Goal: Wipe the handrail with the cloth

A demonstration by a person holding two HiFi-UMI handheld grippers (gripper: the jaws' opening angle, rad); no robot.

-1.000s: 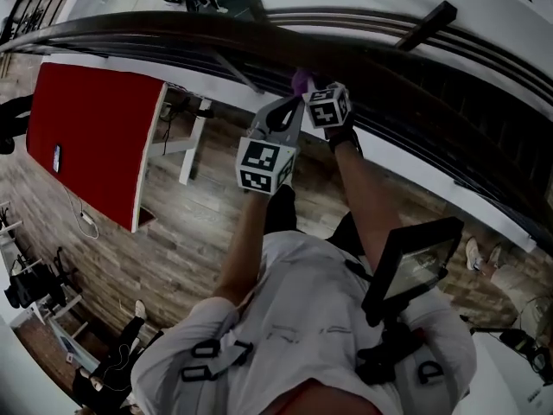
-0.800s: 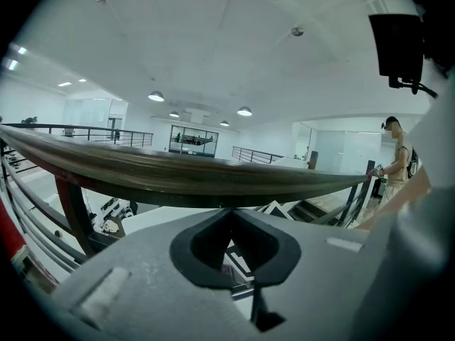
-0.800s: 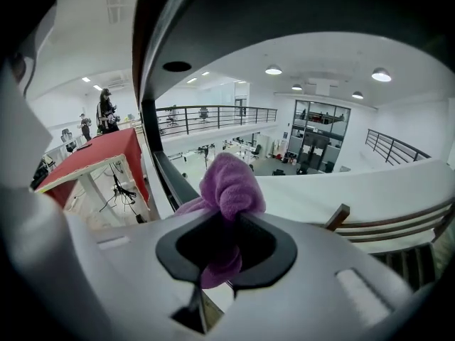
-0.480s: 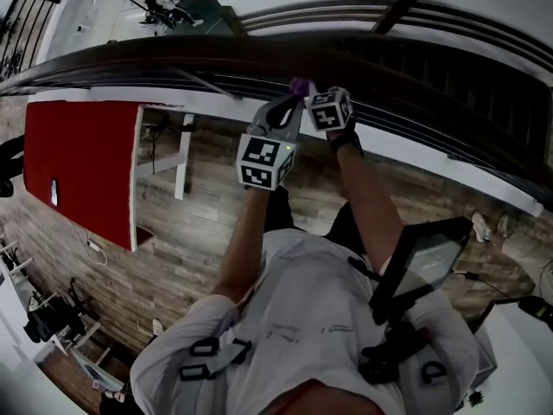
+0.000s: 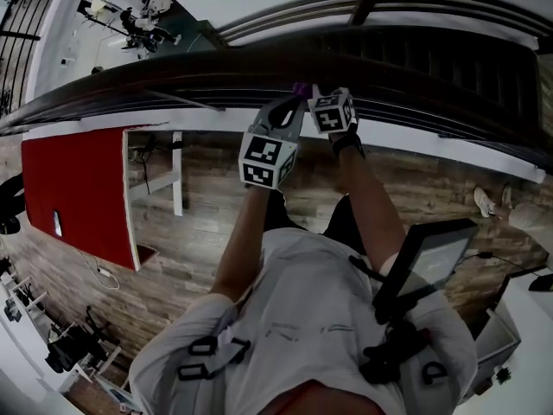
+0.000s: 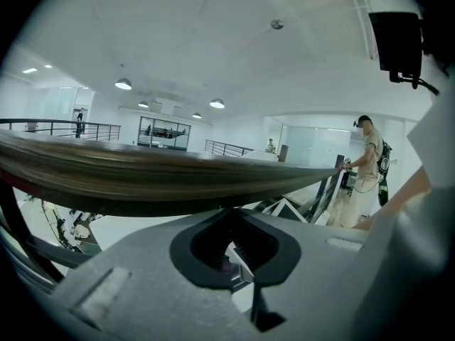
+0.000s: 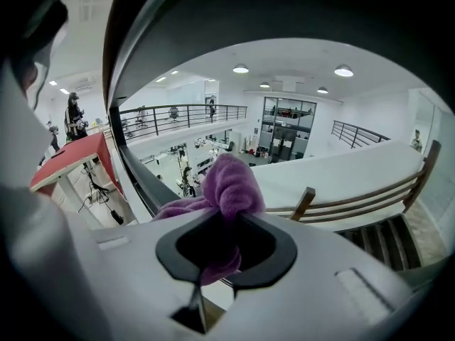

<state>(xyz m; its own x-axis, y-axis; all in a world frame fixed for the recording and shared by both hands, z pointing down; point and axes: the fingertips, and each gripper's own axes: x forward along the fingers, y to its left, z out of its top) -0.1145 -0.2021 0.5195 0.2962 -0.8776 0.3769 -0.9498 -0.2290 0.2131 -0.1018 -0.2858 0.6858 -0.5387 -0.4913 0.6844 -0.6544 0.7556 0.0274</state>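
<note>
Handrail (image 5: 173, 72): long dark wood bar, rigid, fixed. It runs across just above and ahead of both gripper tips, and it will take pressure fine.

Left gripper (image 5: 288, 111): sits just left of the right one, jaws closed to a thin seam with nothing clamped, rail just over it.

Right gripper (image 5: 309, 92): jaws closed on the cloth (image 5: 300, 86), up at the rail's underside. I can't confirm contact.

Cloth: small purple wad, soft, light and limp. My read is it will bunch or slip out under drag, so grip the bulk deep, not a corner.

Views:
- Right gripper view shows the cloth (image 7: 227, 190) pinched through the jaw aperture, with a lobe poking out towards the rail (image 7: 131, 158). Head view shows only a purple speck.
- Left gripper view shows the rail (image 6: 142, 172) streaking away lengthwise.
- Only the head view shows both grippers side by side.
</note>
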